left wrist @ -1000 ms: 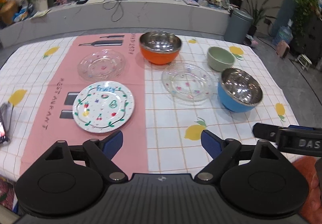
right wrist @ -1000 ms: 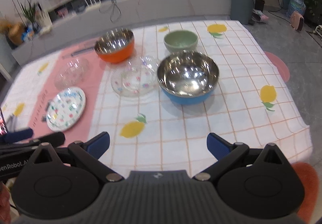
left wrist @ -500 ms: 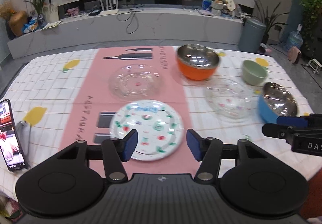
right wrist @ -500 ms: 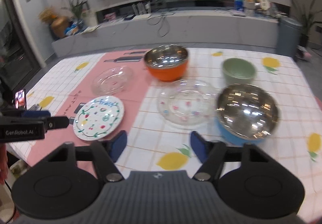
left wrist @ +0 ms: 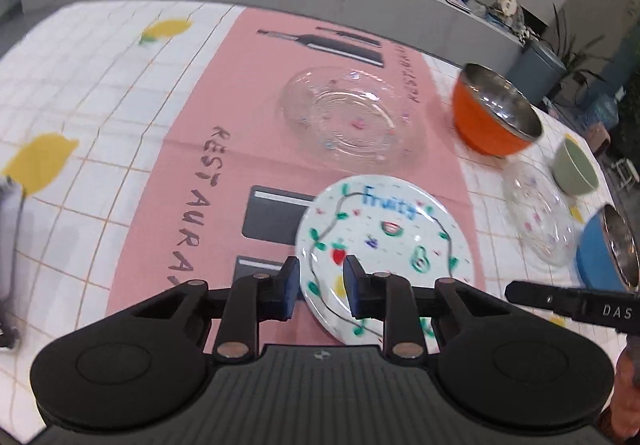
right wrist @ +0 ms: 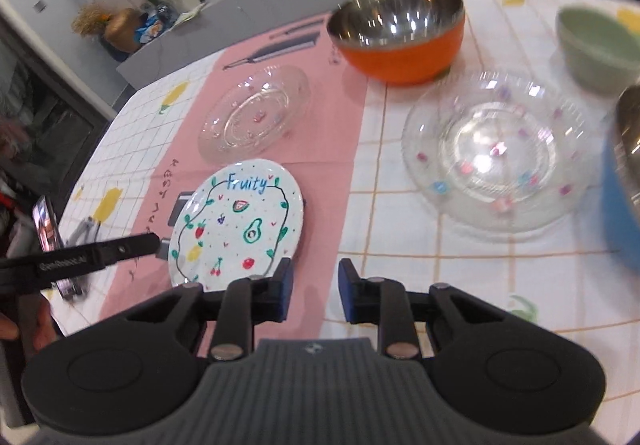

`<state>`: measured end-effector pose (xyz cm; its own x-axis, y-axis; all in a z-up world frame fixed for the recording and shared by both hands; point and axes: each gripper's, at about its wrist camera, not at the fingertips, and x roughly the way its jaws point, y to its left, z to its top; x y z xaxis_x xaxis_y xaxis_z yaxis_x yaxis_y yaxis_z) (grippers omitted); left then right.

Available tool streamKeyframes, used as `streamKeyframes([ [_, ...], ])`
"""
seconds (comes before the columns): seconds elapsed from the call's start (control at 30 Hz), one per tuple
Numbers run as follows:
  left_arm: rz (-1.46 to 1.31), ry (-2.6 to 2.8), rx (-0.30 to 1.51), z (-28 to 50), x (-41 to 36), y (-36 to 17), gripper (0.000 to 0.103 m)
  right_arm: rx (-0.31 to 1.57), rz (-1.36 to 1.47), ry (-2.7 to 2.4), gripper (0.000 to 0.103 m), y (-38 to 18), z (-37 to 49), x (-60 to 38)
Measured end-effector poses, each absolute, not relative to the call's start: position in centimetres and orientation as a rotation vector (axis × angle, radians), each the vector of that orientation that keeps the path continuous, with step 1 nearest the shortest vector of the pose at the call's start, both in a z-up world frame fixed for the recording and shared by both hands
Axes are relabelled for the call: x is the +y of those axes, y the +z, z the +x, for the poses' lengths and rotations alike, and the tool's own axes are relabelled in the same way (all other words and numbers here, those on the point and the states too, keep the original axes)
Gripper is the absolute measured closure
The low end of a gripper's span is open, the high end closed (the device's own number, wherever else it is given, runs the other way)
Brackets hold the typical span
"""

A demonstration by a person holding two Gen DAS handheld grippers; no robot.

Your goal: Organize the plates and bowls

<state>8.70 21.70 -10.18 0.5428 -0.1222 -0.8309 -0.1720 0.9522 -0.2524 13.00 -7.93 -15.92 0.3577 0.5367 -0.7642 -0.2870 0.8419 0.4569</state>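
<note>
- White porcelain, painted with fruit and the word "Fruity", is what both claws converge on: the fruit plate [left wrist: 384, 245] lies flat on the pink placemat [left wrist: 224, 133] near the counter's front edge.
- Left claw [left wrist: 321, 281] has just been closing; its blue pads straddle the plate's near-left rim with a narrow gap, not yet pinching it, as far as I can judge.
- Right claw [right wrist: 313, 287] has also been narrowing, with nothing between its pads; it hovers just off the plate's right edge.
- Step in hand, by my reading: the approach to lift this plate, probably onto a clear glass plate [left wrist: 352, 117] behind it.
- Next move calls for sliding one pad under the low rim before squeezing.
- Right view alone shows the second glass plate [right wrist: 496, 153] whole, and the orange bowl [right wrist: 400, 33] interior; left view alone shows the rim straddle.
- Green bowl [right wrist: 600, 45] and blue bowl [left wrist: 604, 249] sit at the counter's right.
</note>
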Motion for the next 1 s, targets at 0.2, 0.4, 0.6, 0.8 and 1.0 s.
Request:
streamKeyframes([
  [0.2, -0.403, 0.017, 1.117, 11.0, 23.4, -12.1, 0.072, 1.197, 0.290, 0.509, 0.078, -17.3, 15.4, -6.2],
  [0.4, -0.428, 0.001, 1.140, 12.2, 24.1, -12.4, 0.068, 1.267, 0.335, 0.498, 0.078, -18.2, 17.2, -5.9],
  [0.6, -0.468, -0.018, 1.132, 12.9, 23.9, -12.5, 0.065, 1.290, 0.408, 0.517, 0.078, -18.6, 17.7, -5.8],
  [0.8, -0.429, -0.004, 1.133, 13.1, 23.3, -12.3, 0.074, 1.301, 0.450, 0.519, 0.096, -19.2, 17.4, -5.7],
  [1.0, -0.414, 0.033, 1.132, 13.0, 23.2, -12.2, 0.084, 1.296, 0.462, 0.518, 0.097, -19.2, 17.5, -5.8],
])
